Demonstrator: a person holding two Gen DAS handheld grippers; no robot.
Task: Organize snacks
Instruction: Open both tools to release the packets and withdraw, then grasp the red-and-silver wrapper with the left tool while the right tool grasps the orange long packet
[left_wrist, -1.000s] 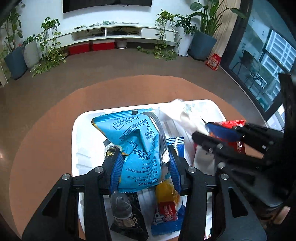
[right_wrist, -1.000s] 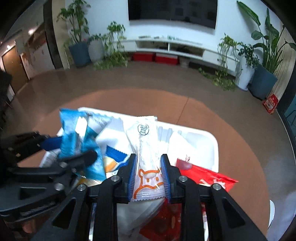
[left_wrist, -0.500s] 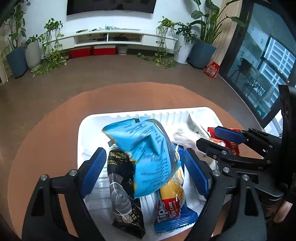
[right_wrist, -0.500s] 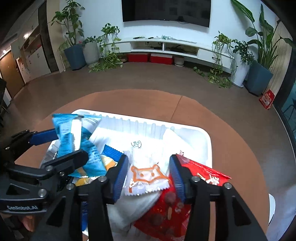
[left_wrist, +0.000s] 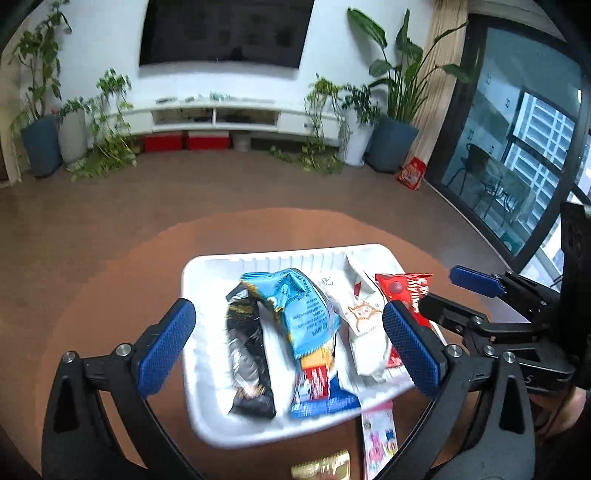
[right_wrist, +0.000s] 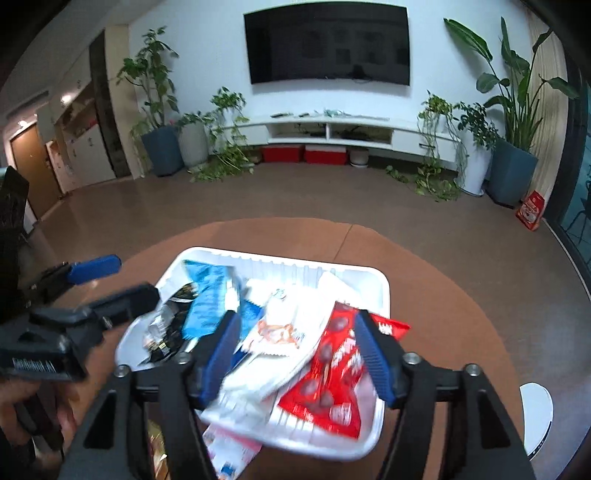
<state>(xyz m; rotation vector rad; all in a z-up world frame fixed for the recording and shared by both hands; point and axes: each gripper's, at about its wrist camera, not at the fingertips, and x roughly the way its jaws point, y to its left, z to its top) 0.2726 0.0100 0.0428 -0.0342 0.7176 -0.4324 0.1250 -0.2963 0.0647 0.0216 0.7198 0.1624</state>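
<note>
- My left gripper (left_wrist: 288, 345), previously clamped on the light-blue snack packet (left_wrist: 299, 310), has just been opening; its jaws now stand wide and clear of the packet.
- The packet now lies in the white tray (left_wrist: 207, 273).
- My right gripper (right_wrist: 295, 356) has just been opening too, releasing the white fox-print packet (right_wrist: 284, 332) into the tray.
- Both grippers have drawn back and up from the tray.

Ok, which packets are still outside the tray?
Two: the pink packet and the gold packet, both on the table just past the tray rim's near edge. All others lie inside.
</note>
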